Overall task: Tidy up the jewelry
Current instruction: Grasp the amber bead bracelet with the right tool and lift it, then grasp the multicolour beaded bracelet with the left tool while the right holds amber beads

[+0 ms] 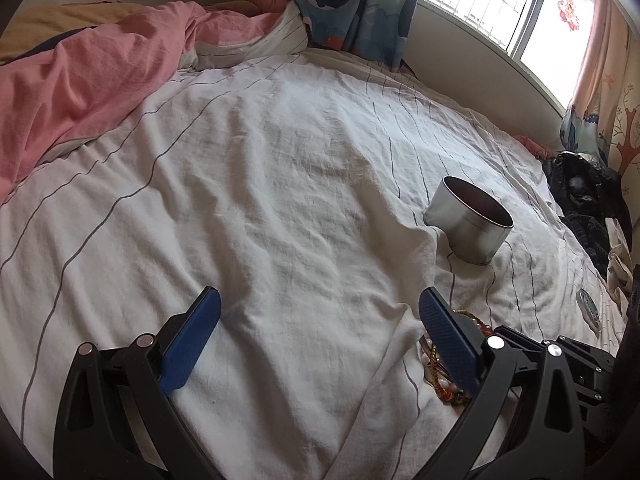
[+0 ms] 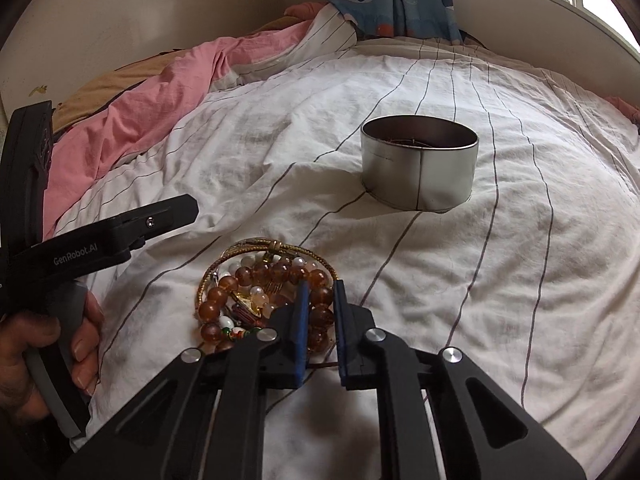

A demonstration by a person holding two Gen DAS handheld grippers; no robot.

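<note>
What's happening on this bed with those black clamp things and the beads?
A person holds a two-finger gripper in each hand to sort jewelry on a striped bedsheet. The right gripper is down at a pile of bracelets, its fingers nearly closed around an amber bead bracelet. The left gripper waits wide open and empty beside the pile. A round metal tin stands open farther up the bed.

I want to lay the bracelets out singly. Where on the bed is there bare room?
Bare sheet lies right of the jewelry pile and below the tin; also between tin and pink blanket. It is crowded around the pile, where the right gripper sits.
</note>
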